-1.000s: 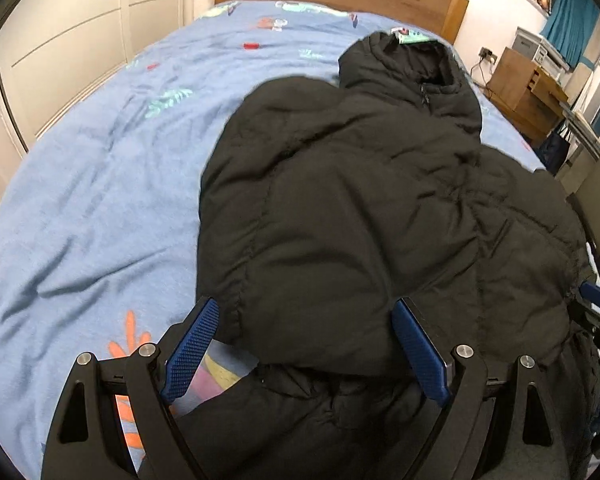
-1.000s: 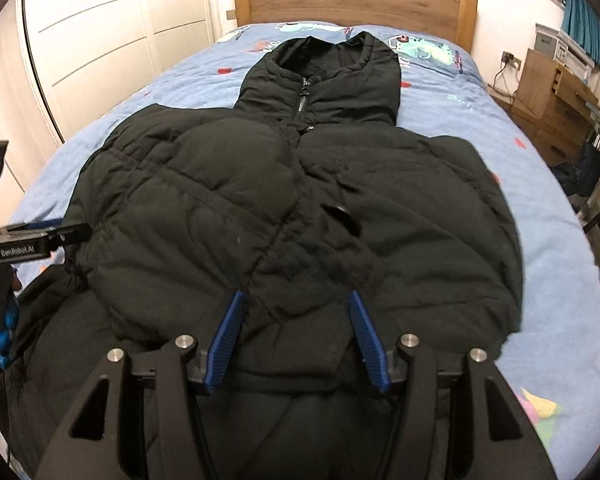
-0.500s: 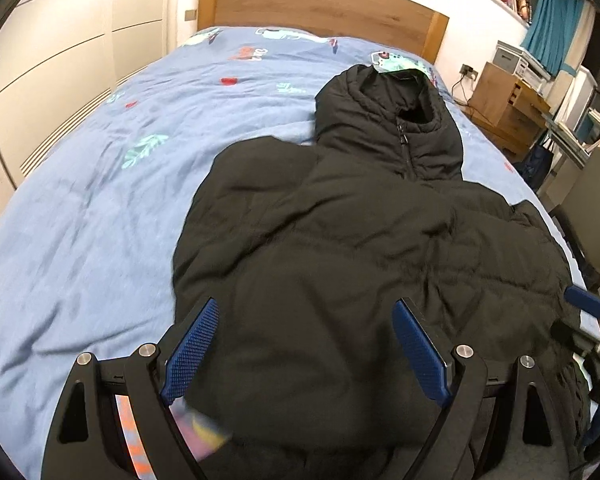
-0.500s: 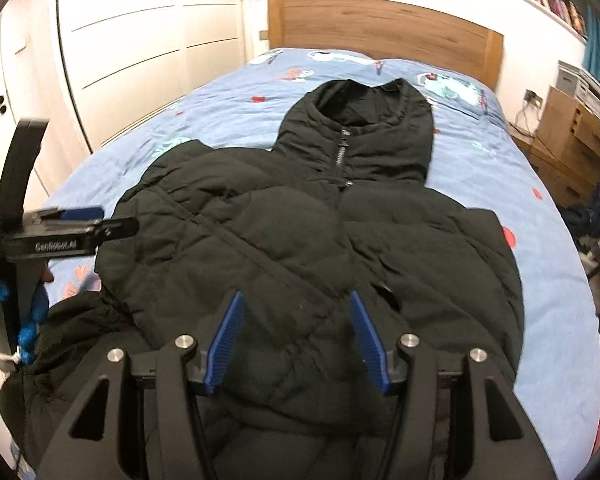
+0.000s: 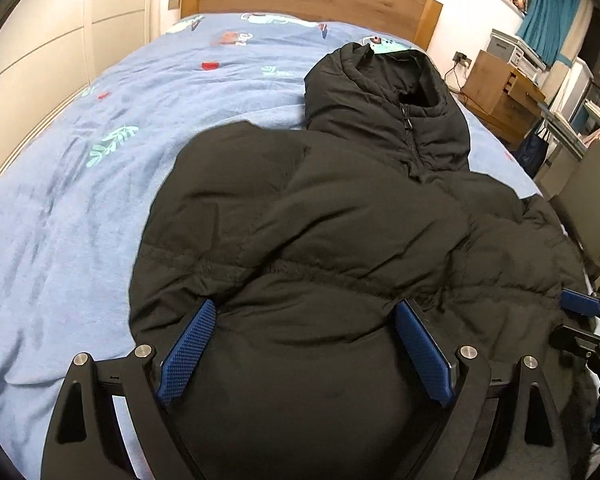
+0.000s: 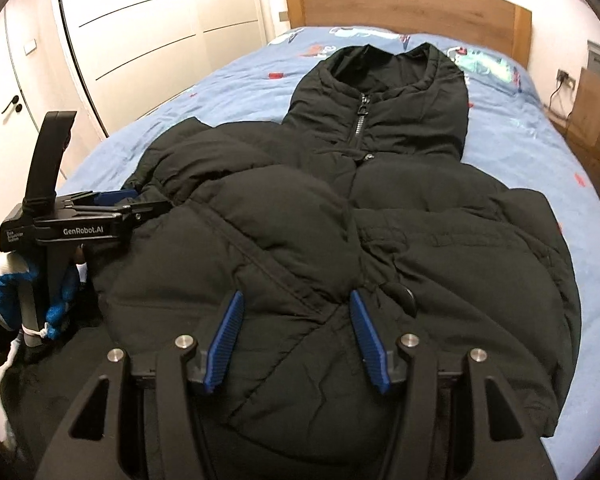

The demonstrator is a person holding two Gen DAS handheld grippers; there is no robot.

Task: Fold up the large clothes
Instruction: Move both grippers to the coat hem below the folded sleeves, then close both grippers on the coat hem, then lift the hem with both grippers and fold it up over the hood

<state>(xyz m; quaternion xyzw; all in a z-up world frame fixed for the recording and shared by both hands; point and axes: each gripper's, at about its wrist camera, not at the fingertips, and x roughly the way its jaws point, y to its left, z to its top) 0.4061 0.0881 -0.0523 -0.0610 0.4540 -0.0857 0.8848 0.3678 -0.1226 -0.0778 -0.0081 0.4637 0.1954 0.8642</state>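
We take the black puffer jacket (image 6: 380, 208) as our landmark; it lies face up on the blue bedspread (image 5: 80, 200), hood toward the wooden headboard (image 6: 404, 4), zip closed at the collar. Left of the jacket stand the white wardrobe doors (image 6: 148, 24). At the jacket's left edge in the right wrist view we see our left gripper (image 6: 132, 204) from the side, held by a hand in a blue and white glove (image 6: 8, 280). In its own view the left gripper (image 5: 304, 336) has its jaws spread wide, with a bulge of the jacket's lower part between the blue pads; we cannot tell whether the pads press on the cloth or merely stand beside it. Over the jacket's lower middle, our right gripper (image 6: 296, 320) stands about half open, a fold of jacket lying between its pads; whether it pinches that fold we cannot tell. Right of the jacket stands a wooden cabinet (image 5: 500, 92).
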